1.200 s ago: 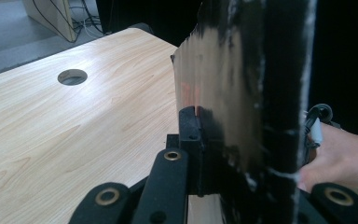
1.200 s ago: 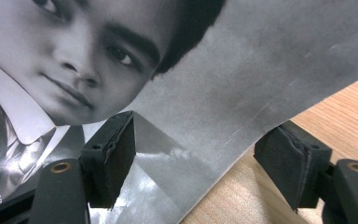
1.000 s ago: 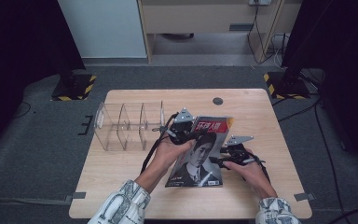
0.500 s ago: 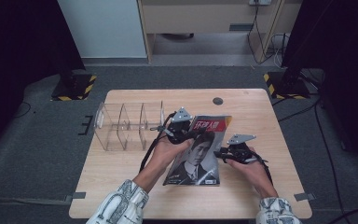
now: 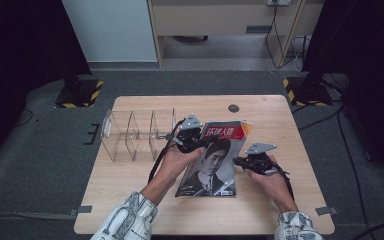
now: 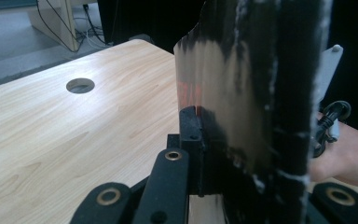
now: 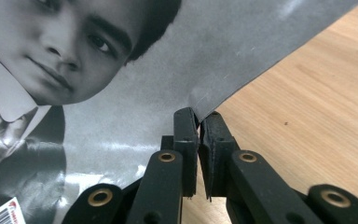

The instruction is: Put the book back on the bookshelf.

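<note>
Clear acrylic divider rack (image 5: 132, 132) at table's left, slots vacant. Left gripper (image 5: 192, 145) pinches the magazine (image 5: 215, 160) at its spine edge; the magazine is tilted up off mid-table. Right gripper (image 5: 241, 161) is pressed together on its right edge. Likely heading for a rack slot: keep both pinches firm, stand it upright, lead spine-first. Light wooden table (image 5: 280, 130) with cable hole (image 5: 233, 108); grey floor, hazard-striped stand bases behind.
</note>
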`<state>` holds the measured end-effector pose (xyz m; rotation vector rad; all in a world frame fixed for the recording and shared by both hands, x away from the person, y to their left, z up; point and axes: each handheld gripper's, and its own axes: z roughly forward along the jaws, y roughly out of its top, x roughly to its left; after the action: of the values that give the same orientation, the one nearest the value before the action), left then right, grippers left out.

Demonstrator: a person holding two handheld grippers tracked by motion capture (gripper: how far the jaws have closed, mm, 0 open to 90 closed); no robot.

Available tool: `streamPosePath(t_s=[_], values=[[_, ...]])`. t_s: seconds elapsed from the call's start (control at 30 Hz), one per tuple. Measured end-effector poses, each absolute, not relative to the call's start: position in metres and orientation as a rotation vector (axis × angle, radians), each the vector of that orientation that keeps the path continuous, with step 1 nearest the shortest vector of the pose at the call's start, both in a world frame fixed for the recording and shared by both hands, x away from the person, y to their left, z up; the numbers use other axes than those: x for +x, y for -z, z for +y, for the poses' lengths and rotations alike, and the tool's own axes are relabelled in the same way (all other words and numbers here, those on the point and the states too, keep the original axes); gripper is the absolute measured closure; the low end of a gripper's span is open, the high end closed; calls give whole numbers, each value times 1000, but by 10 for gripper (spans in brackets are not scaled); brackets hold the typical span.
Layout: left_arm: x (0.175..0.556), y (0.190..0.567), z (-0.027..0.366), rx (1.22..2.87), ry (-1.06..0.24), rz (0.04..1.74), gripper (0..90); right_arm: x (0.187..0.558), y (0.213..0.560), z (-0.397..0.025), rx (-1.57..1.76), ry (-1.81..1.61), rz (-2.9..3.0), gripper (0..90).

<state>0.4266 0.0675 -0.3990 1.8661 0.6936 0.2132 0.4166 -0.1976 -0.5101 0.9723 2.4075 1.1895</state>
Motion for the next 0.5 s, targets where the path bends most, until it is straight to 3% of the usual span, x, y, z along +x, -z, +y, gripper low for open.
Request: streamPosePath(t_s=[0.5], values=[[430, 396, 75, 1844, -238, 682, 862, 414, 492, -206, 946, -1163, 2343, 873]])
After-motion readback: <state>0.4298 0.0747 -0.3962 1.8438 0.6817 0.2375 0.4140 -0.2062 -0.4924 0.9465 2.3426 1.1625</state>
